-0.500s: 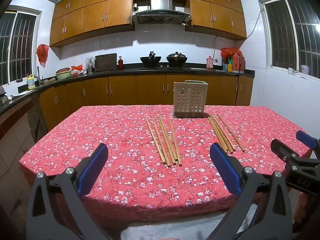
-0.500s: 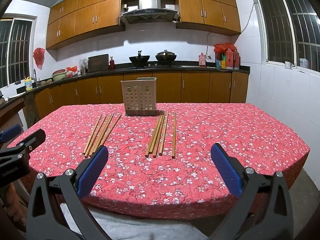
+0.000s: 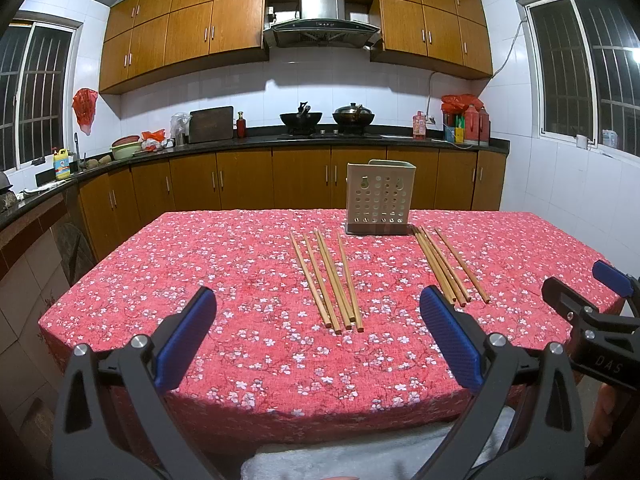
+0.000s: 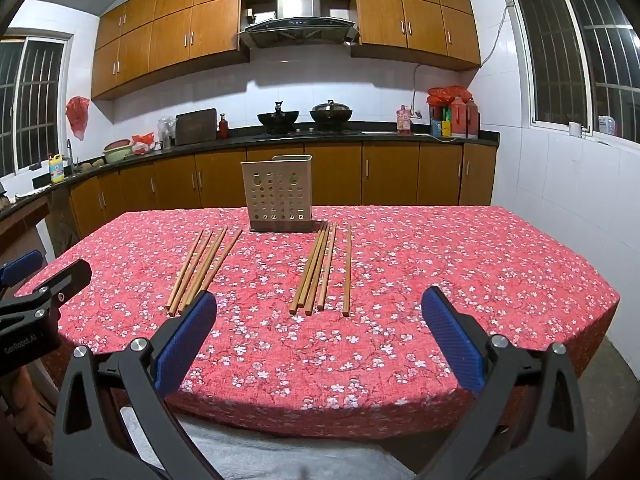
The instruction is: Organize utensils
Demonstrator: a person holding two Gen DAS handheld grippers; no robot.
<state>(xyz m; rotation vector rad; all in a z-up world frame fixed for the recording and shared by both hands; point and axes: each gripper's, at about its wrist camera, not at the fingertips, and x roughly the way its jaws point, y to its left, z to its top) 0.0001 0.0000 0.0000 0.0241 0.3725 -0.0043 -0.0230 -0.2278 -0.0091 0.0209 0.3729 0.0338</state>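
Right claw [image 3: 608, 312], lower right of the left wrist view: white letters "DAS" on its black body; left claw [image 4: 40, 276], lower left of the right wrist view: white "GenRobot.AI" on its black body; yellow bottle [image 3: 62, 164] at left carries a label, too small to read.

A perforated beige utensil holder [image 3: 380, 199] stands upright on the red floral tablecloth [image 3: 240, 280]; 2 groups of wooden chopsticks [image 3: 328, 278] [image 3: 450, 266] lie before it, left and right.

A red floral-clothed table [image 3: 224, 264] carries a perforated utensil holder [image 3: 379, 199] and two chopstick groups [image 3: 328, 278] [image 3: 448, 266].
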